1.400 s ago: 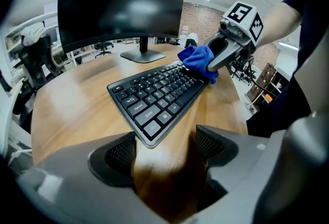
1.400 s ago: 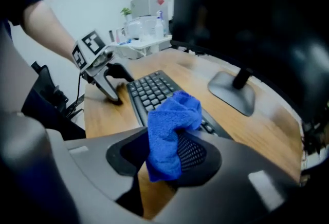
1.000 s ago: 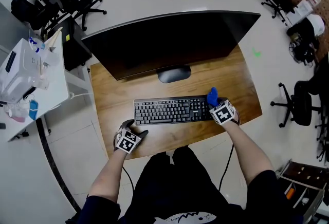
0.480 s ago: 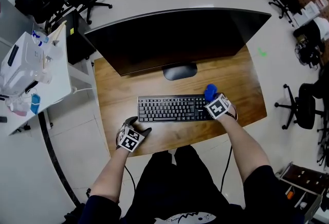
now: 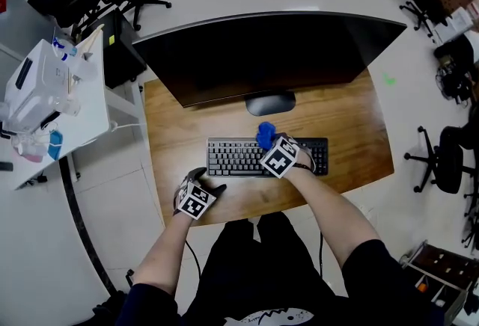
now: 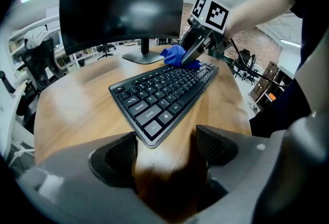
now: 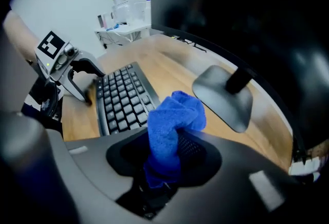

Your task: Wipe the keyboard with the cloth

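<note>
Over the middle of the black keyboard (image 5: 236, 158), the right gripper (image 5: 268, 145) is held on an outstretched forearm. Its jaws are clenched on a crumpled blue terry cloth (image 7: 175, 120), which is seen touching the far keys in the left gripper view. At 7 o'clock from the keyboard, the left gripper (image 6: 167, 148) is held low over the glossy wooden desk (image 5: 344, 130), jaws spread and empty. Its textured pads (image 6: 122, 152) are shown only in its own view.
</note>
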The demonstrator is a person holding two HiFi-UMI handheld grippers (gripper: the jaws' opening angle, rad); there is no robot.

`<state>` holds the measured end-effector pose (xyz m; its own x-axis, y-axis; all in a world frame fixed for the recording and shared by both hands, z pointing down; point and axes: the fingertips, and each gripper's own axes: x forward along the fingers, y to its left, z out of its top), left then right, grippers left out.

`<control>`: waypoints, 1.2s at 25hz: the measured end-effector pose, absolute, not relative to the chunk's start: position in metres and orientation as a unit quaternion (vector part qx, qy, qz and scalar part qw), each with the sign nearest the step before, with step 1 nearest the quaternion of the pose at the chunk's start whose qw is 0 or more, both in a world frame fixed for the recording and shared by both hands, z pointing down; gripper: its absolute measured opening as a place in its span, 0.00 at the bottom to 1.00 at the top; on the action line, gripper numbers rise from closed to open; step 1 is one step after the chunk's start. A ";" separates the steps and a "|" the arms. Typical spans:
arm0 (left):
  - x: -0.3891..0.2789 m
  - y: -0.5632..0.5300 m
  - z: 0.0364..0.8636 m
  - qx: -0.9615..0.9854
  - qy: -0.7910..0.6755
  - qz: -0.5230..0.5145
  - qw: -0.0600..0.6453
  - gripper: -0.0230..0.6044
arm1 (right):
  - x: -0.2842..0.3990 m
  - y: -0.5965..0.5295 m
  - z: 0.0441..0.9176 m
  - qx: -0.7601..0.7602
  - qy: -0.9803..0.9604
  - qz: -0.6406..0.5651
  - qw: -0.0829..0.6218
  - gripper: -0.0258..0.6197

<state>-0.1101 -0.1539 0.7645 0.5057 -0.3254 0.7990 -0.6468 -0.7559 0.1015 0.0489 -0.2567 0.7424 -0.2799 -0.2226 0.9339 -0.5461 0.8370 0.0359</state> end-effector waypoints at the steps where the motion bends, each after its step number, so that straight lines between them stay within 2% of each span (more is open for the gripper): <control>1: -0.111 -0.154 0.765 0.845 -0.288 0.405 0.199 0.60 | 0.036 -0.254 0.742 0.232 -0.791 0.139 0.548 0.28; 7: -0.112 -0.156 0.761 0.846 -0.288 0.408 0.186 0.60 | -0.014 -0.222 0.744 0.164 -0.811 0.086 0.555 0.27; 12: -0.113 -0.155 0.763 0.847 -0.287 0.407 0.185 0.60 | -0.019 -0.190 0.744 0.115 -0.822 0.062 0.554 0.27; 23: -0.112 -0.153 0.763 0.848 -0.278 0.409 0.188 0.60 | 0.041 -0.176 0.743 0.138 -0.808 0.111 0.562 0.27; 30: -0.113 -0.153 0.763 0.853 -0.278 0.404 0.180 0.60 | 0.106 -0.215 0.728 0.254 -0.784 0.161 0.544 0.27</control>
<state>-0.1128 -0.1526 0.7629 0.5198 -0.3282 0.7888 -0.6189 -0.7811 0.0829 0.1064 -0.2153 0.7277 -0.2794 -0.2225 0.9340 -0.5721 0.8198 0.0242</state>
